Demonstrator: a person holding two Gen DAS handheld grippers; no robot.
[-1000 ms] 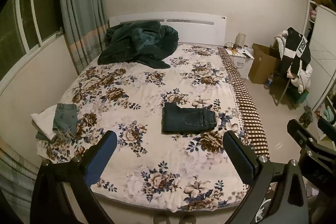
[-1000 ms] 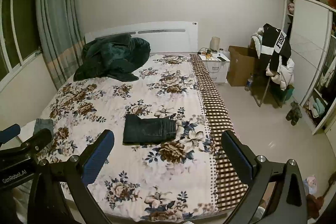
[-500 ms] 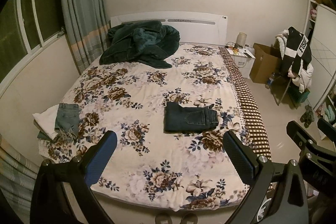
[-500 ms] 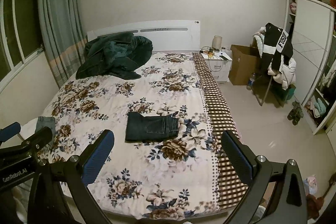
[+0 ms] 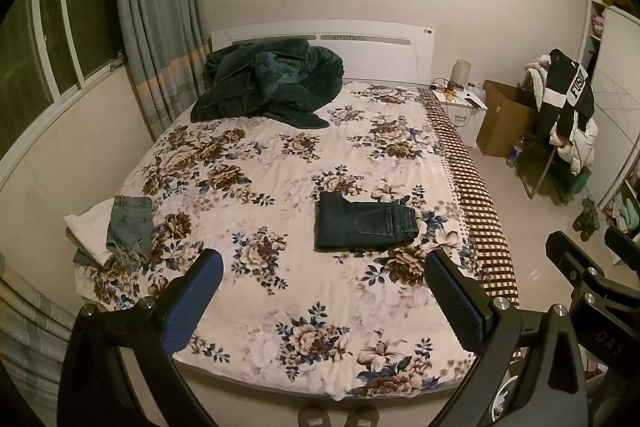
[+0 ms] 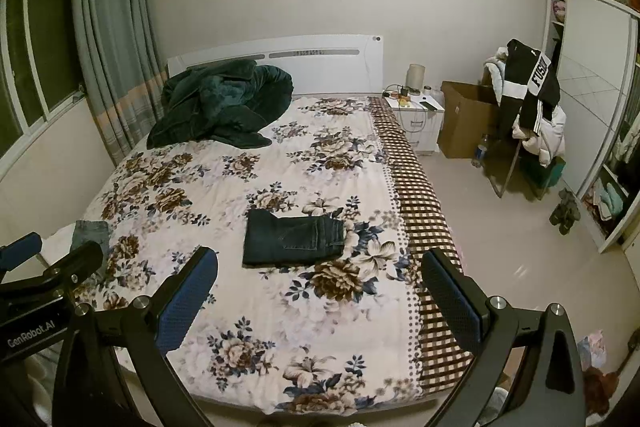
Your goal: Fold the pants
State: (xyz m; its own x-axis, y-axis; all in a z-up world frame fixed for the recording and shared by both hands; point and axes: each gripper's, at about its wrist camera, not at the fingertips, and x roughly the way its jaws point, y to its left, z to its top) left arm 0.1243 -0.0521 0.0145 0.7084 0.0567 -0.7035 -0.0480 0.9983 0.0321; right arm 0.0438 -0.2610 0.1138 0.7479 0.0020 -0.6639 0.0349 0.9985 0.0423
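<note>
While both claws hang above the foot of the bed, the left gripper and the right gripper each with jaws spread wide and holding nothing, the dark pants lie beyond them as a neat flat rectangle on the floral cover, at about one o'clock from the left gripper. Judging by that compact shape, the folding looks done. Farther off, at nine o'clock, a small stack of folded clothes sits at the bed's edge, and a rumpled green blanket lies by the headboard.
</note>
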